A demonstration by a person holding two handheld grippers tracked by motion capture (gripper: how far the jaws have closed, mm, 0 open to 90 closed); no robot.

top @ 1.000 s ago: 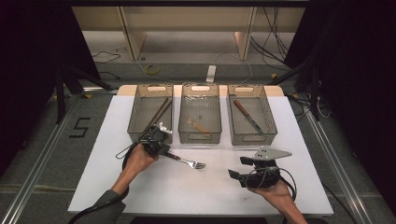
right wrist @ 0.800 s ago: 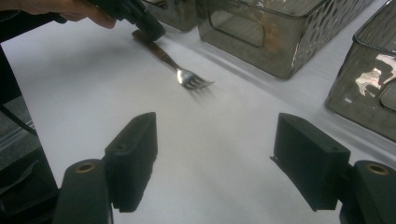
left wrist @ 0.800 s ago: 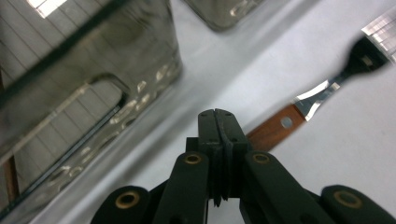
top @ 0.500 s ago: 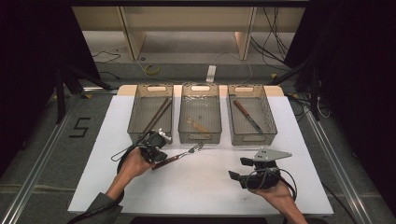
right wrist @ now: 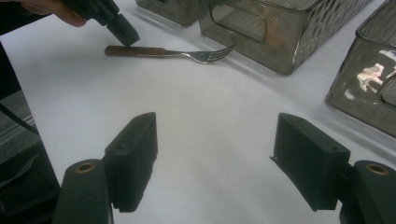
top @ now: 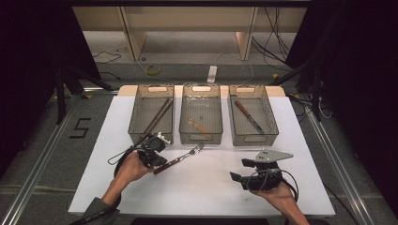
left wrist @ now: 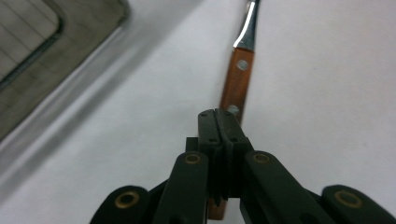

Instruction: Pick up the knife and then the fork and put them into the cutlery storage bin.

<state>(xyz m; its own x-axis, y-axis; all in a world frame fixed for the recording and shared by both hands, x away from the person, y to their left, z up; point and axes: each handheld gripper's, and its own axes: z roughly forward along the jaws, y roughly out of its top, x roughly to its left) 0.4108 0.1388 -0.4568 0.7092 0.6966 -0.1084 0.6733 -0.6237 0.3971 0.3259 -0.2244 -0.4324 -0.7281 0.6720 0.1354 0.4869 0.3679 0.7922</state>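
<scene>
Item: wooden-handled fork (top: 179,158), lying on white table (top: 211,187) before middle bin (top: 201,136) | left gripper (top: 157,161) clamping handle end, jaws closed | right gripper (right wrist: 219,163) idling wide, empty | advice: keeping fork level while lifting, tines clearing bin rim.

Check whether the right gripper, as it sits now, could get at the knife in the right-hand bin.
Probably yes. The right gripper is open and holds nothing, and the knife lies alone in the open-topped right bin just beyond it, with bare table between. The bin's walls would likely force a reach from above.
</scene>
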